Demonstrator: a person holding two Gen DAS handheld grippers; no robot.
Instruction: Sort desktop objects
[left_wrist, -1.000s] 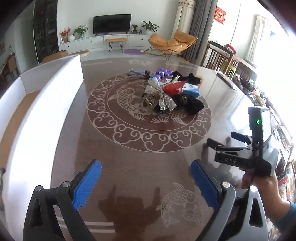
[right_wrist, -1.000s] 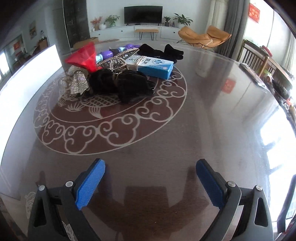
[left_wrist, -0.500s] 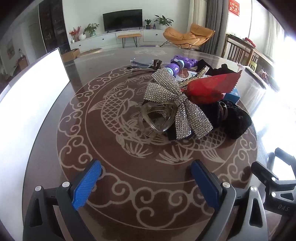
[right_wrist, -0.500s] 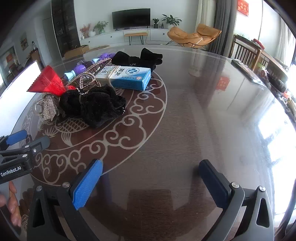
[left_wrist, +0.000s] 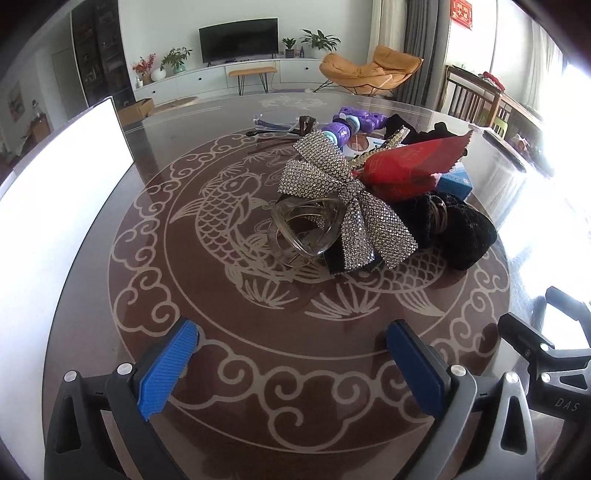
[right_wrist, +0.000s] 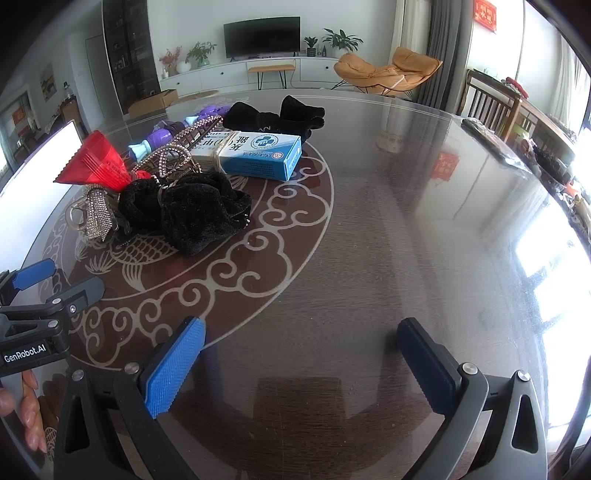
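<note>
A pile of small objects lies on the round patterned table (left_wrist: 229, 295). In the left wrist view I see a rhinestone bow (left_wrist: 332, 192), a clear hair claw (left_wrist: 306, 229), a red packet (left_wrist: 410, 166), black fabric (left_wrist: 458, 229) and a purple toy (left_wrist: 354, 123). The right wrist view shows the red packet (right_wrist: 94, 162), black fabric (right_wrist: 192, 212), a blue and white box (right_wrist: 258, 153) and more black fabric (right_wrist: 280, 116). My left gripper (left_wrist: 291, 363) is open and empty, short of the pile. My right gripper (right_wrist: 301, 363) is open and empty over bare table.
A white box wall (left_wrist: 55, 206) stands along the table's left side. The right gripper's body (left_wrist: 546, 362) shows at the lower right of the left wrist view. The left gripper's body (right_wrist: 37, 314) shows at the left of the right wrist view. Chairs stand beyond the table's right edge.
Both grippers have moved forward toward the pile, which looks larger and nearer now. Both stay open and empty. The objects have not moved.
</note>
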